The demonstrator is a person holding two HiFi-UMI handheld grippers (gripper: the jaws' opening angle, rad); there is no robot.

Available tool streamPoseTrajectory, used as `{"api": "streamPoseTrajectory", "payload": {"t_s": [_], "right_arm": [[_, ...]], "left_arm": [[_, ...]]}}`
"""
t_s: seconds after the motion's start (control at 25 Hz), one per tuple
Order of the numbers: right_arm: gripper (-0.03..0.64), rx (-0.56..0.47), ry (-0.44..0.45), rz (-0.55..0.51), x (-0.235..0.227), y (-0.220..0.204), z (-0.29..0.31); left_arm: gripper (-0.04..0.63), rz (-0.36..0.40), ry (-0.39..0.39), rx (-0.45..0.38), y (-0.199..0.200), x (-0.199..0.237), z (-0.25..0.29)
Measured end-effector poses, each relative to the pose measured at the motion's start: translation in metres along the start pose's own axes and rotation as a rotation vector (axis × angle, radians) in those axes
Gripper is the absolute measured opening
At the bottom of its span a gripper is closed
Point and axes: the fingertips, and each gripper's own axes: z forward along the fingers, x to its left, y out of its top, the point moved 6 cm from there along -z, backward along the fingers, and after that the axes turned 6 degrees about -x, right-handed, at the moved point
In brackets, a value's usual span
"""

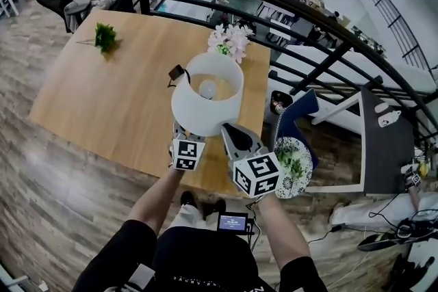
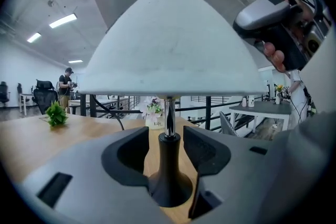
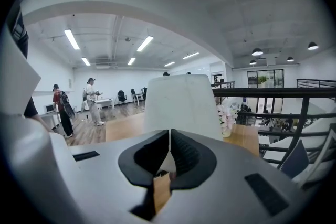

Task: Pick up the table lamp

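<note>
Jaws on your left tool (image 2: pixel 165 139) stand wide apart. Between them is the black neck of the table lamp with the round white shade (image 1: pixel 205 96) and shiny metal pole. There is a little gap on each side, so the pads do not squeeze it. The lamp stands upright on the light wooden bench (image 1: pixel 116 99), near the edge closest to you. Your right tool (image 3: pixel 169 147) is closed, with nothing between its jaws. It sits just beside the lamp's shade, on the right. Behind the lamp are pink and white flowers (image 1: pixel 230 41). A small green plant (image 1: pixel 105 36) sits well apart, at the bench's far left.
</note>
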Motion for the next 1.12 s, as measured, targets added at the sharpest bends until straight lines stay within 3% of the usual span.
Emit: {"api": "streamPoseTrajectory", "payload": {"t_s": [0.4,0.6,1.12], "right_arm": [[0.034,-0.009,-0.009,0.023,-0.002,-0.010,-0.001],[0.034,0.005,-0.012,0.003,-0.003,-0.014,0.000],[0.034,0.016,-0.020,-0.074,-0.009,-0.012,0.009]], "left_arm": [[0.194,0.007,0.014,-0.090,0.002,0.002,0.019],[0.077,0.011,0.002,-0.097,-0.001,-0.003,0.022],[0.066,-0.010,0.011,-0.124,0.001,0.001,0.023]]}}
